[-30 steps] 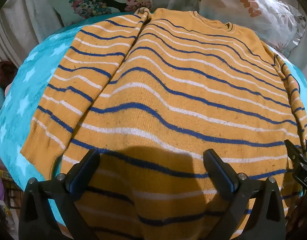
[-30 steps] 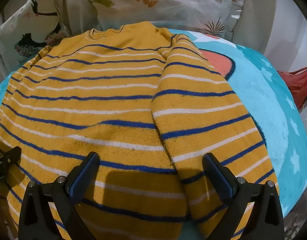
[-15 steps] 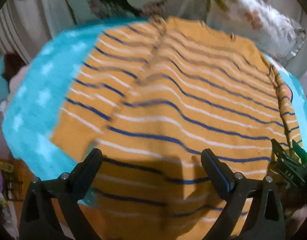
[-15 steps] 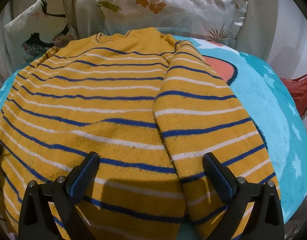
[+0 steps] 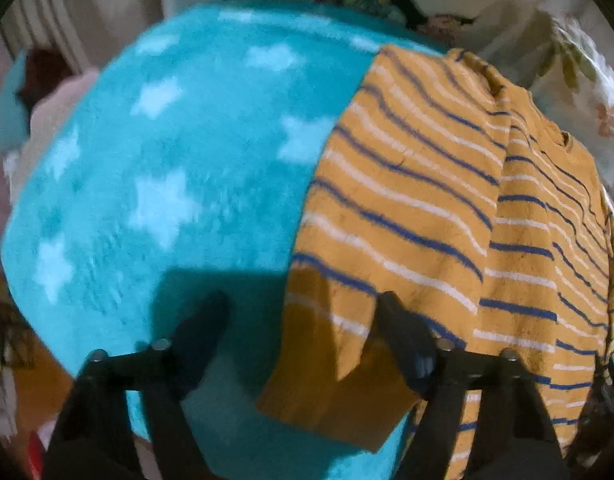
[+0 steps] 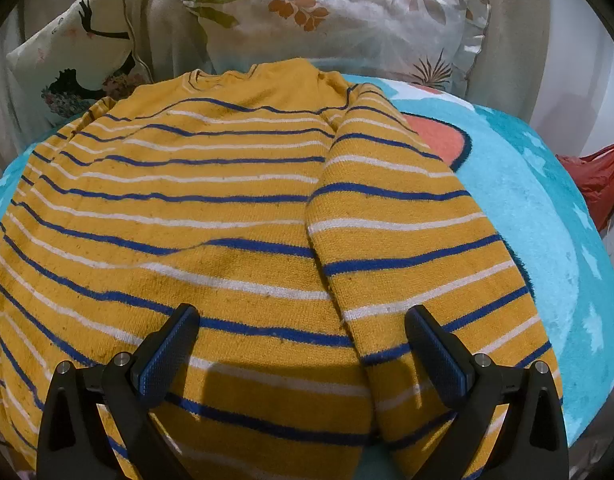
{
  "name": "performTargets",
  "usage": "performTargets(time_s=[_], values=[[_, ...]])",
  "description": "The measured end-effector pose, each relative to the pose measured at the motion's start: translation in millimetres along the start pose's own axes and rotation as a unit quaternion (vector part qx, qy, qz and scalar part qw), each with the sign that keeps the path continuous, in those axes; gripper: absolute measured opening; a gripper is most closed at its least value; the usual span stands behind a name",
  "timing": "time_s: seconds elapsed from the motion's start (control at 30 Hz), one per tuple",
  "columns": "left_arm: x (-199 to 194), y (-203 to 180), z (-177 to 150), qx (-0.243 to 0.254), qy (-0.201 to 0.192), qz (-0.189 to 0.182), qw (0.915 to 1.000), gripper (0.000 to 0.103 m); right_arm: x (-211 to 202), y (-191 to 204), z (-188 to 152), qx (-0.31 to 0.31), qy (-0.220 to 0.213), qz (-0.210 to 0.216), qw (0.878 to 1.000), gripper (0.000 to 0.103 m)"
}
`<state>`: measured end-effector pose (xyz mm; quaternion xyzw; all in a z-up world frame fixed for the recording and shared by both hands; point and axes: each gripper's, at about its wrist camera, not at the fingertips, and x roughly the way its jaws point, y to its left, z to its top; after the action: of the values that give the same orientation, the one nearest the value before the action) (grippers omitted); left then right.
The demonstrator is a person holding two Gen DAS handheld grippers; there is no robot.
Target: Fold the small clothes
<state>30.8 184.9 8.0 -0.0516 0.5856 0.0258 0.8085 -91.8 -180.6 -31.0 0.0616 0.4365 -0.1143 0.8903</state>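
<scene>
My left tool hangs with its fingers apart and empty over the turquoise star blanket, one finger at the cuff of the left sleeve, which lies alongside the body of the striped yellow sweater. I judge the knit soft, limp, a bit stretchy and fairly light, so I'd pinch that cuff edge rather than mid-sleeve. My right tool is likewise spread wide, gripping nothing, above the sweater's hem beside the right sleeve.
</scene>
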Motion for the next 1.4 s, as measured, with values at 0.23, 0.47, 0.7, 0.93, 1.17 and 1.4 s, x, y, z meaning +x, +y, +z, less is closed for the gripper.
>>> performTargets(time_s=[0.23,0.47,0.7,0.93,1.17,1.4], values=[[-15.7,55.4,20.2,-0.060,-0.029,0.009,0.9978,0.012,1.8,2.5,0.1,0.002,-0.005,-0.012,1.000,0.103],[-57.3,102.8,26.5,-0.090,-0.073,0.033,0.9927,0.015,2.9,2.2,0.4,0.007,-0.008,-0.019,1.000,0.103],[-90.9,29.6,10.6,-0.024,-0.129,-0.062,0.9894,0.056,6.9,1.1,12.2,0.027,0.034,-0.038,0.998,0.103],[-78.0,-41.5,-9.5,0.089,-0.111,-0.097,0.9850,0.061,-75.2,-62.7,31.9,0.140,0.028,0.007,0.990,0.088],[-58.3,-63.3,-25.4,0.103,-0.063,-0.126,0.9847,0.061,-70.7,-145.8,-12.8,0.201,0.082,-0.109,0.970,0.088],[-76.4,-62.2,-30.3,0.068,-0.072,-0.110,0.9890,0.061,-51.1,-136.8,-21.9,0.166,0.089,-0.050,0.981,0.007]])
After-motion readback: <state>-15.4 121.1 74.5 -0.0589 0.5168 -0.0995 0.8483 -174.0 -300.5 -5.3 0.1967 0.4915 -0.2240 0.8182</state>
